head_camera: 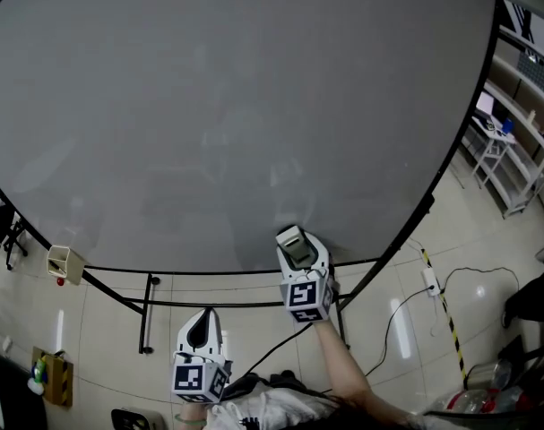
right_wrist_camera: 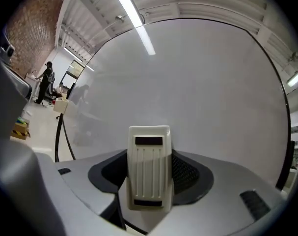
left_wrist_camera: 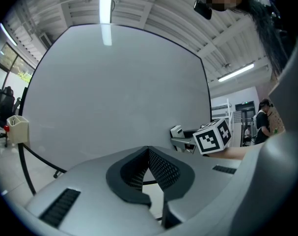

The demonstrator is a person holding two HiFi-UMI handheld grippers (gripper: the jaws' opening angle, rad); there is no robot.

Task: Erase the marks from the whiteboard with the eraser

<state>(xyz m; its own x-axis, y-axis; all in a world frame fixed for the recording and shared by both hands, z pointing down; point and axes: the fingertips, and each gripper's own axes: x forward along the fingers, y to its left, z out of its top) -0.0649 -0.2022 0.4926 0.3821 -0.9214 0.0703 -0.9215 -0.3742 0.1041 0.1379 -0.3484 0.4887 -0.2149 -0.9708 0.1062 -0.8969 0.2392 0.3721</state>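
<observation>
The big whiteboard [head_camera: 236, 106] fills most of the head view; its surface looks pale grey with only faint smudges and no distinct marks. My right gripper [head_camera: 298, 251] is shut on the cream eraser [head_camera: 295, 245], held up near the board's lower edge. In the right gripper view the ribbed eraser [right_wrist_camera: 149, 166] stands upright between the jaws, facing the whiteboard [right_wrist_camera: 188, 92]. My left gripper [head_camera: 200, 331] hangs lower and to the left, below the board, with its jaws together and nothing in them. The left gripper view shows the left gripper [left_wrist_camera: 148, 173] and the right gripper [left_wrist_camera: 188, 140] beyond it.
A black tubular stand [head_camera: 146, 316] carries the board, with a small beige box [head_camera: 64, 260] at its left. White shelving [head_camera: 500, 146] stands at the right. A cable and power strip [head_camera: 430, 280] lie on the tiled floor. A person [right_wrist_camera: 44, 82] stands far off.
</observation>
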